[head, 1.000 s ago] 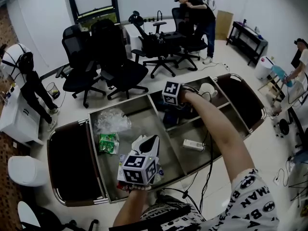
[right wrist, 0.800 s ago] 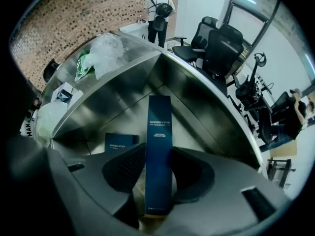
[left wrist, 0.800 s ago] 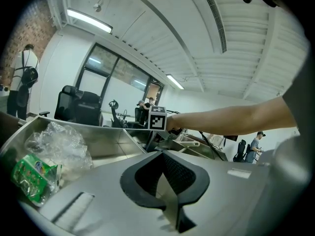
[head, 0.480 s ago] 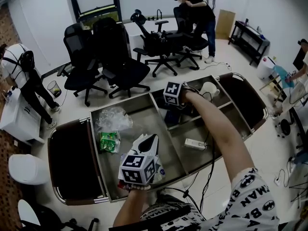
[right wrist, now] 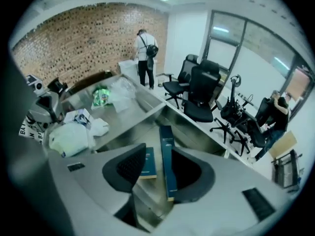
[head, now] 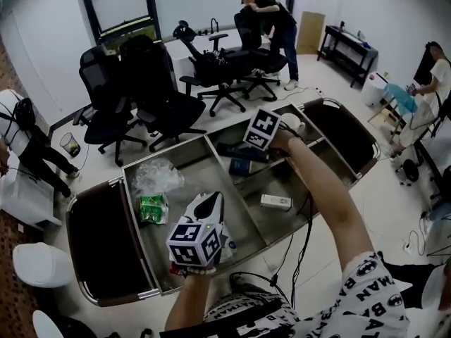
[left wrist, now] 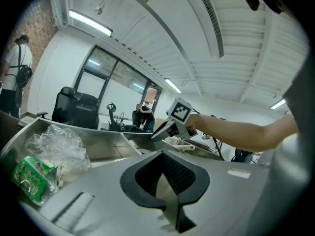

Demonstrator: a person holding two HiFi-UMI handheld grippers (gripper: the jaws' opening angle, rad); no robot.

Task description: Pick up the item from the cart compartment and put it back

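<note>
Right gripper (right wrist: 158, 149) hangs over the cart's (head: 125, 196) middle compartment, jaws wide, gripping nothing. Blue book (right wrist: 147, 163) and slim blue box (right wrist: 167, 178) lie below. Left gripper (left wrist: 162, 155), jaws together, empty.

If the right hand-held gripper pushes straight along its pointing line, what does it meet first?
Probably the narrow dark blue box on edge between the right hand-held gripper's open jaws, a flatter blue box beside it; depth unclear.
</note>
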